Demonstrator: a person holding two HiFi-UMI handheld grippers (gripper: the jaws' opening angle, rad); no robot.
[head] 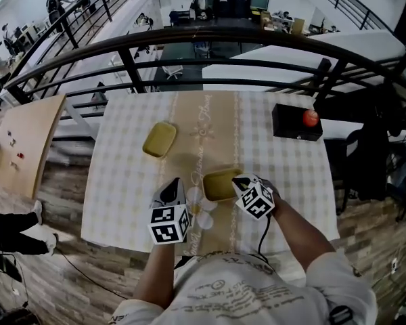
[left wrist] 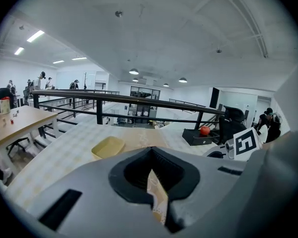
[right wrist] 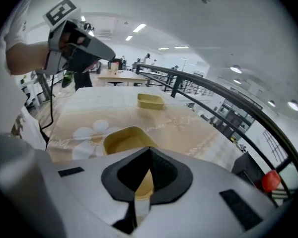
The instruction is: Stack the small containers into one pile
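Pinching the lower container (head: pixel 220 185) by its rim with the right gripper (head: pixel 238 179).
The left gripper (head: pixel 174 183) is hovering closed and empty beside it.

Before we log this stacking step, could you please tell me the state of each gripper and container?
Left gripper: shut, empty.
Near container: empty, unstacked, held by its rim.
Far container: empty, upright, untouched.
Right gripper: shut on near container.

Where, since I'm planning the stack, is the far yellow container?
In the head view the far container lies on the left half of the table, beyond the left gripper and up-left of the near container.
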